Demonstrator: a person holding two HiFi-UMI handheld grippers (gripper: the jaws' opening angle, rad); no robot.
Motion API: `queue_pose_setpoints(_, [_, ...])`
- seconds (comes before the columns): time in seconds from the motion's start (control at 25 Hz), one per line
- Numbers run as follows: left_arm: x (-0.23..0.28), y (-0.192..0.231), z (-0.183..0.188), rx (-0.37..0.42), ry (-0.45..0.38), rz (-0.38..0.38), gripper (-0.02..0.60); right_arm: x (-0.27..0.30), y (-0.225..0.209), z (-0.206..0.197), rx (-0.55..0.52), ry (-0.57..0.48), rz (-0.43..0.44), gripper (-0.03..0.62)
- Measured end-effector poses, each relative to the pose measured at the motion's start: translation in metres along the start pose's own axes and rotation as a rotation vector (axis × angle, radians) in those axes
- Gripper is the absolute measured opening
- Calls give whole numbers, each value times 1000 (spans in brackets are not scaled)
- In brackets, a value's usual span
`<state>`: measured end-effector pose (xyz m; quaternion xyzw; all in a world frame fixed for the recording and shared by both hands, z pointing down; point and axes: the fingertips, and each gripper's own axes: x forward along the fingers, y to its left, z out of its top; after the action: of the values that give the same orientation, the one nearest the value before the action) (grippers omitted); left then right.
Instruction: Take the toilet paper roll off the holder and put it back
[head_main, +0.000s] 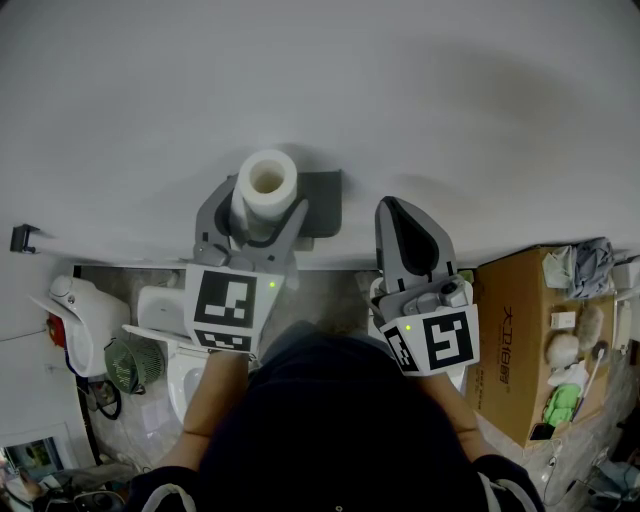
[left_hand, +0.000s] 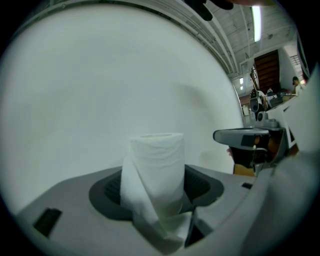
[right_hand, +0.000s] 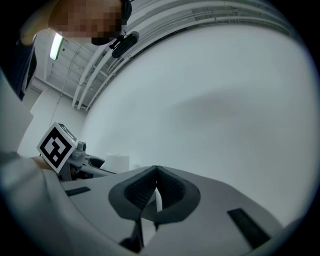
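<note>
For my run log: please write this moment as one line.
left gripper: shut on upright white toilet paper roll | right gripper: shut, empty | dark grey wall holder: behind roll

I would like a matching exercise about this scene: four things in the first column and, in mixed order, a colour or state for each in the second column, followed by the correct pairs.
Column 1
1. toilet paper roll
2. right gripper
3. cardboard box
4. small fan

Column 2
A. green
B. fingers together, nothing between them
C. white, upright between the fingers of the left gripper
D. brown

Pairs: 1-C, 2-B, 3-D, 4-A
</note>
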<state>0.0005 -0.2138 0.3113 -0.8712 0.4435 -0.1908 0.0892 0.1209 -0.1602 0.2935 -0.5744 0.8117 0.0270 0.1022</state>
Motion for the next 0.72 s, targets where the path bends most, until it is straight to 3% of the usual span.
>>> queue_pose_setpoints(0.72, [-1,5,-1,2,9,57,303,-2,-2,0,2,0,-4,16])
